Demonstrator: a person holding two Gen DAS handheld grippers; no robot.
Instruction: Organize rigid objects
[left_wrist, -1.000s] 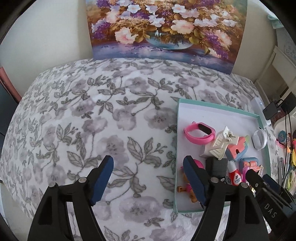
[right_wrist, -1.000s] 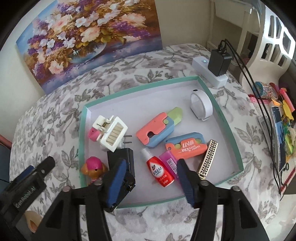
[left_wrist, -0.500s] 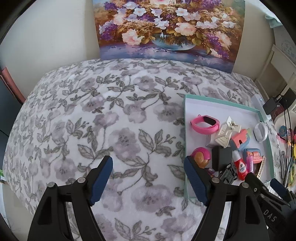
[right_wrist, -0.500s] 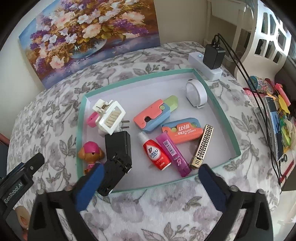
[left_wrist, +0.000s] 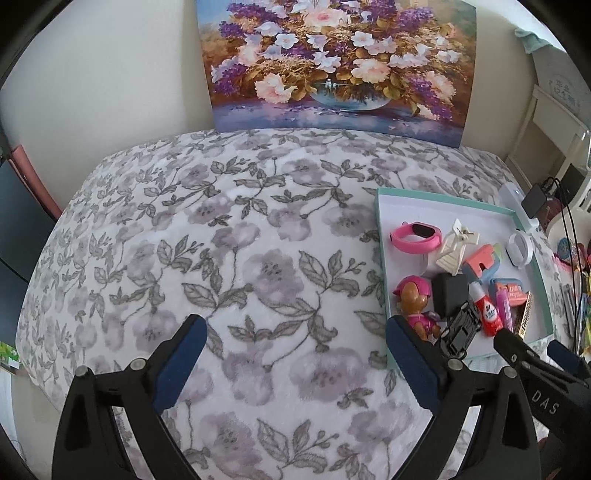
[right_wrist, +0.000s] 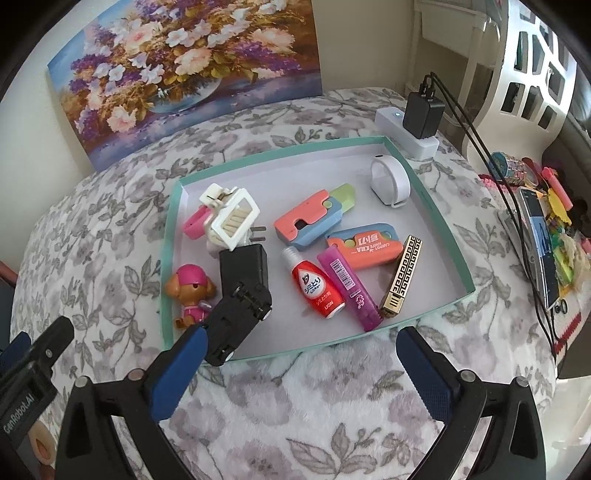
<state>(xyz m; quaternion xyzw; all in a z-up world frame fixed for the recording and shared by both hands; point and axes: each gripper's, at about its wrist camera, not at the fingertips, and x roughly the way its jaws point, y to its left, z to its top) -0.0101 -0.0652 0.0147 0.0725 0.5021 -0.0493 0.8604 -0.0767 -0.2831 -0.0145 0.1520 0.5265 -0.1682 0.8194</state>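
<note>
black toy car (right_wrist: 236, 319) lies in tray (right_wrist: 168, 258), front corner, touching right gripper's (right_wrist: 299, 369) left jaw | a second ago those jaws were narrow above the tray, now wide, empty: car dropped off | left gripper (left_wrist: 295, 363) wide, empty, over the bed (left_wrist: 221, 240)
</note>
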